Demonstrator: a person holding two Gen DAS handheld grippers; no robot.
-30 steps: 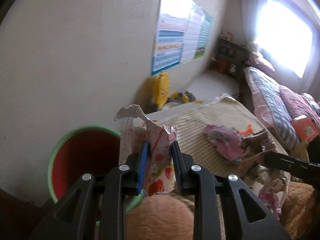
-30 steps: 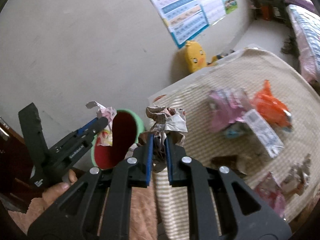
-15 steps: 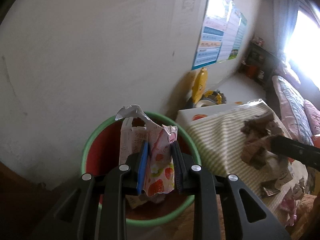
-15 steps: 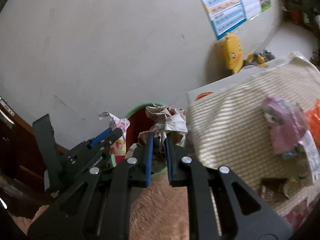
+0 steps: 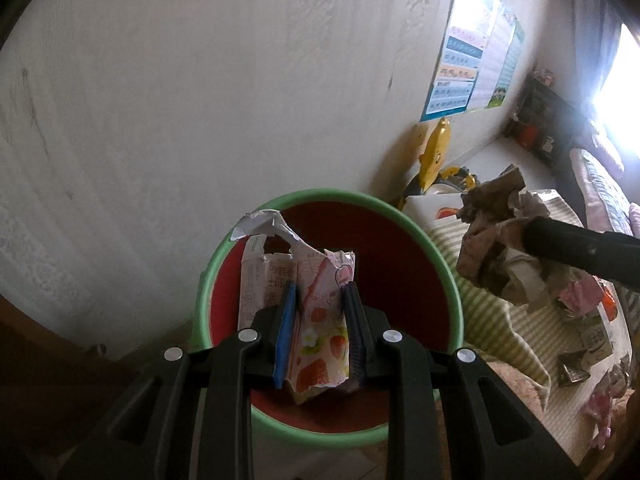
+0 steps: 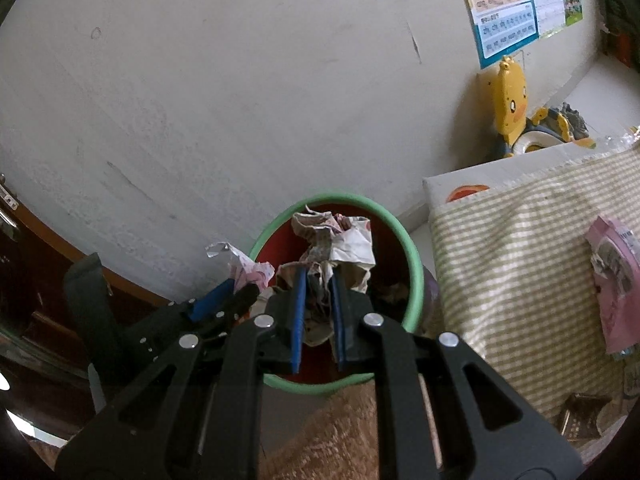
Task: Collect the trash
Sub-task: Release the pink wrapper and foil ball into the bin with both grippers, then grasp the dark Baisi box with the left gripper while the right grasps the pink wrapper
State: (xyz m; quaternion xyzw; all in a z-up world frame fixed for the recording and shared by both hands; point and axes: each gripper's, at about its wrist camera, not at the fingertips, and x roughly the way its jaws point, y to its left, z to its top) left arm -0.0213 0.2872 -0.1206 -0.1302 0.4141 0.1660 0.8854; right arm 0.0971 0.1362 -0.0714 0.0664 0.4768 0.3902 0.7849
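My left gripper is shut on a torn strawberry-print carton and holds it over the mouth of a bin with a green rim and red inside. My right gripper is shut on a crumpled paper wad and holds it above the same bin. In the left wrist view the wad hangs at the bin's right edge. In the right wrist view the left gripper sits at the bin's left rim.
The bin stands by a white wall. To its right a table with a striped cloth holds more wrappers, among them a pink packet. A yellow duck toy stands by the wall. Brown carpet lies below.
Both grippers have swung left from the table toward the bin. Each still holds its piece of trash, and both pieces now hang over the bin's opening.
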